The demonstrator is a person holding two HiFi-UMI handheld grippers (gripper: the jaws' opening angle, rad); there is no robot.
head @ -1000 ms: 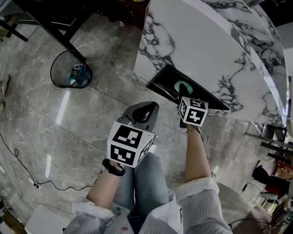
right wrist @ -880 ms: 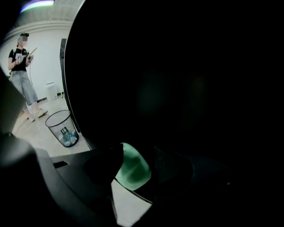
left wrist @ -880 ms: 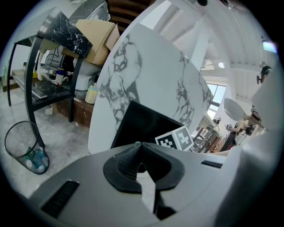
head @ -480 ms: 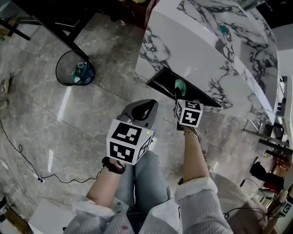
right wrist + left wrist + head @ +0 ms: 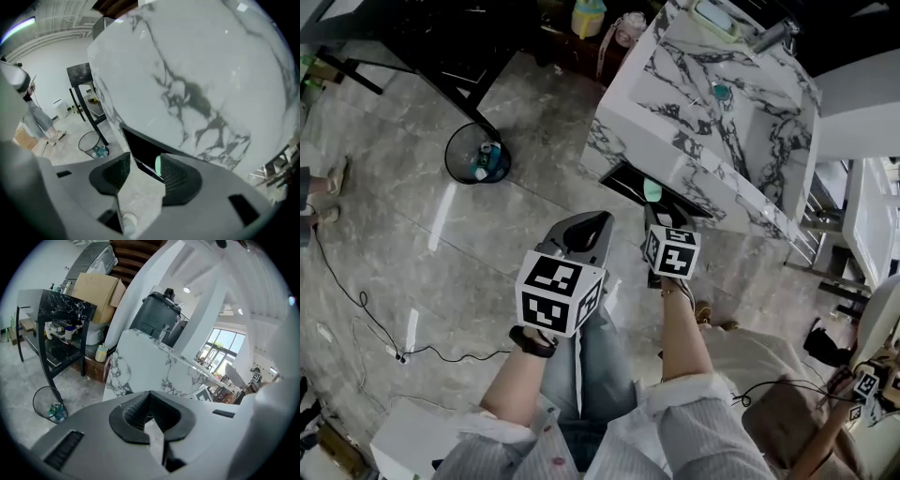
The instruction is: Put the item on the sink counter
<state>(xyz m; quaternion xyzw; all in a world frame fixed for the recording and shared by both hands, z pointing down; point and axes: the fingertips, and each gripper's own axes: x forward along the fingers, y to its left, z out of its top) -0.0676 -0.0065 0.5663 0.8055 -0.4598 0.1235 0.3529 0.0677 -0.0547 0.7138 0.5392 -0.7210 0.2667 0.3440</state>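
R tool [image 5: 145, 162]: jaws roughly half apart, w/ the mint-green item [image 5: 652, 190] at the very tips, tucked against the pad on its right side. The right gripper view gives me only a sliver of green, the rest hidden by that jaw. I read it as pinched but can't swear both pads bear on it. Its long axis I can't make out. L tool [image 5: 149, 395]: pads meet at the tips, nothing btwn them, so it's empty, hanging over the person's leg [image 5: 605, 361].

What the next move turns on: the sink desk [image 5: 670, 112] lies ahead of & above the R tool. In the right gripper view the tool faces the marble front, w/ the dark slot [image 5: 623, 180] under the desk straight ahead; the top surface isn't in that view at all. In the head view the item sits in front of that slot, not over the top. So I judge it has to go up & fwd over the edge before release. R tool is the nearer of the 2; L sits further back & to the side, no use here.
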